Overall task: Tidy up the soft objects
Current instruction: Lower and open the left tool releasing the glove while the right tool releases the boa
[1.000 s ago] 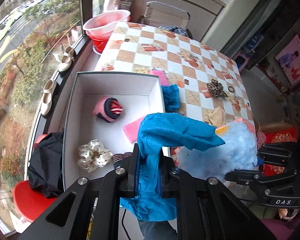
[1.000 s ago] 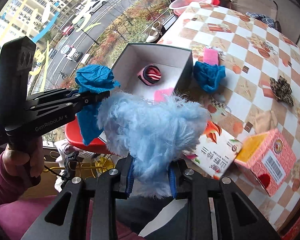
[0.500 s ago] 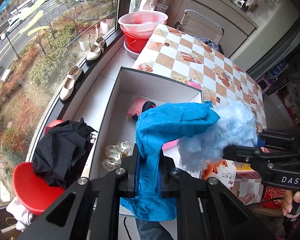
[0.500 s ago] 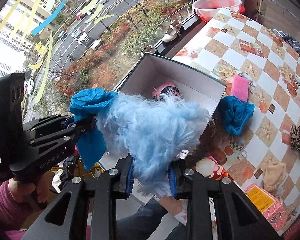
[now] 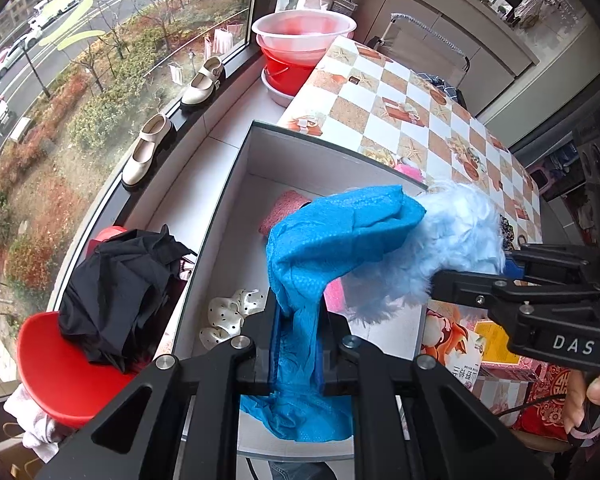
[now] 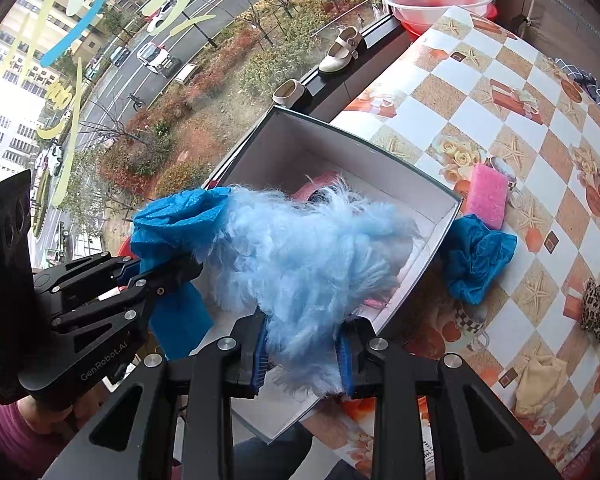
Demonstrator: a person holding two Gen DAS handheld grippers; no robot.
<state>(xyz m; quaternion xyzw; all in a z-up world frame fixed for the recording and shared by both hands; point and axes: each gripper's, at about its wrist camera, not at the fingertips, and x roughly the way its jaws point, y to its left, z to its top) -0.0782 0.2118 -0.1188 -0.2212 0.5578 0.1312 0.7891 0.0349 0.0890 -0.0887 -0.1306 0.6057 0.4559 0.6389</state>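
My left gripper [image 5: 298, 344] is shut on a blue cloth [image 5: 340, 236] and holds it above the white box [image 5: 240, 168]. My right gripper [image 6: 302, 354] is shut on a fluffy light-blue piece [image 6: 308, 256], also over the box [image 6: 440, 196], touching the blue cloth [image 6: 172, 220]. The right gripper shows in the left wrist view [image 5: 460, 276]; the left one shows in the right wrist view [image 6: 172, 272]. Inside the box lie a white dotted scrunchie [image 5: 230, 316] and a pink item [image 5: 284, 208].
On the checkered table [image 6: 520, 128] lie a pink sponge [image 6: 488, 196], another blue cloth [image 6: 476, 256], a leopard scrunchie [image 6: 598, 304] and a beige cloth [image 6: 540, 380]. Left of the box are a red stool [image 5: 60, 376] with black cloth [image 5: 116, 284], shoes [image 5: 144, 152] and basins [image 5: 300, 40].
Both grippers have moved with their soft pieces from the table's near edge to above the box. Each keeps its grip.
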